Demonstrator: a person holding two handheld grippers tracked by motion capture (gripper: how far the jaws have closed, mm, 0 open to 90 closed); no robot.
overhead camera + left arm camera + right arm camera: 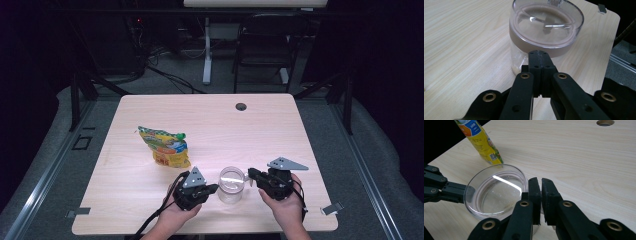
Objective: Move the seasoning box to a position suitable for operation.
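Note:
A clear glass jar (231,182) stands open-topped near the table's front edge, between my two grippers. My left gripper (216,188) is shut, and in its own view the joined tips (539,55) sit right against the jar's side wall (544,32), just under the rim. My right gripper (250,174) is on the jar's other side. Its jaws (541,185) are closed to a thin slit with nothing in it, just beside the jar's rim (496,192). A yellow snack bag (165,146) (480,140) lies farther back on the left. The left gripper (454,192) shows past the jar.
The light wooden table (280,130) has a cable hole (241,106) near its far edge and small metal clips (330,209) at its front corners. A dark chair (265,45) and another table's white leg (207,50) stand beyond it.

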